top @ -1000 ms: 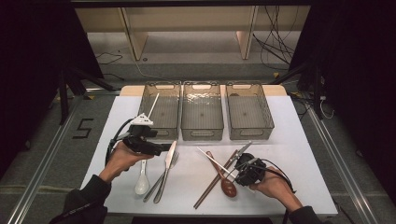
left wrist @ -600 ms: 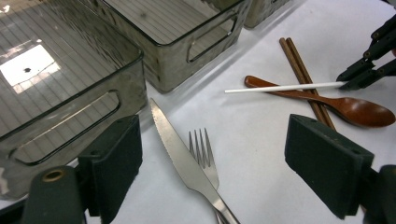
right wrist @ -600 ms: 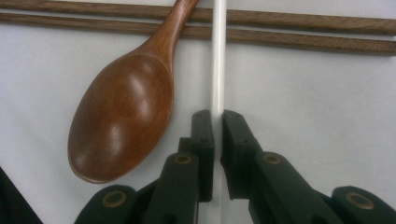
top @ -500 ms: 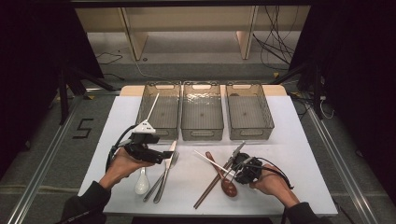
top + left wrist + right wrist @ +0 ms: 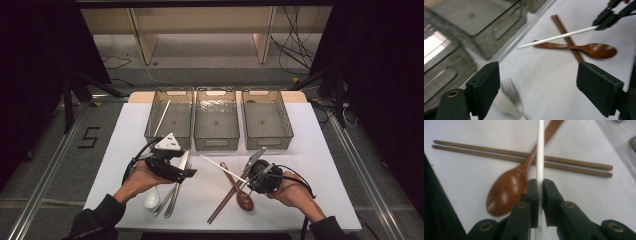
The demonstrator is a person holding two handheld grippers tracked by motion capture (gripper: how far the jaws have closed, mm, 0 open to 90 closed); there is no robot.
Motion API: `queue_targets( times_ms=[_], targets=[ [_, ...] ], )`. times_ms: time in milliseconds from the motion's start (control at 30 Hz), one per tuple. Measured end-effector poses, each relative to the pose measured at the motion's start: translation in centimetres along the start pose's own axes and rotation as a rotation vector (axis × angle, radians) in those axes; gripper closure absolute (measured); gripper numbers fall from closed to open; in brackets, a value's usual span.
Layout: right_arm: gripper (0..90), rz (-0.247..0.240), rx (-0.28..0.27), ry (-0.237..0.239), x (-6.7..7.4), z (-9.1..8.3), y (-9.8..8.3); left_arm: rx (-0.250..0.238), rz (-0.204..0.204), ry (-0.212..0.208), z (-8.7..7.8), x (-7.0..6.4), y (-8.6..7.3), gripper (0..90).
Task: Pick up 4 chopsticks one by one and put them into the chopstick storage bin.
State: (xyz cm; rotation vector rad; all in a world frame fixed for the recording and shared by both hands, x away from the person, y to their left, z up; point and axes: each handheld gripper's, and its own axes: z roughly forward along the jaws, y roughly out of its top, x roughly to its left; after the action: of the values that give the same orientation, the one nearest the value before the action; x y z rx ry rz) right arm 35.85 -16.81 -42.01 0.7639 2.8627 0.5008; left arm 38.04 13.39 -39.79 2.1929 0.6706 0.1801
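Stick: thin, white, straight; above the spoon.
My right tongs: just closed, clenched on the stick.
My left tongs: released.
Change: stick lifted off the surface.

Your thin white plastic chopstick, straight and clean, lifted off the white table, pinched near one end, slanting above the brown wooden spoon and paired brown chopsticks, towards the table's near edge.
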Motion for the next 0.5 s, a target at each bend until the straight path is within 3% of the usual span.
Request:
queue_targets(
  times_ms=[100,267,500],
  targets=[
    [85.0,-0.040,-0.009,-0.001,0.7,-0.3,0.4,0.032,0.055,-0.004,0.3,-0.5,0.4,19.3],
    [85.0,-0.078,-0.006,0.007,1.7,-0.5,0.8,0.057,0.104,-0.001,0.6,-1.3,0.6,19.3],
    [85.0,-0.123,0.002,0.017,2.7,-0.5,1.3,0.108,0.159,-0.052,1.8,-2.2,1.1,20.6]
  ],
)
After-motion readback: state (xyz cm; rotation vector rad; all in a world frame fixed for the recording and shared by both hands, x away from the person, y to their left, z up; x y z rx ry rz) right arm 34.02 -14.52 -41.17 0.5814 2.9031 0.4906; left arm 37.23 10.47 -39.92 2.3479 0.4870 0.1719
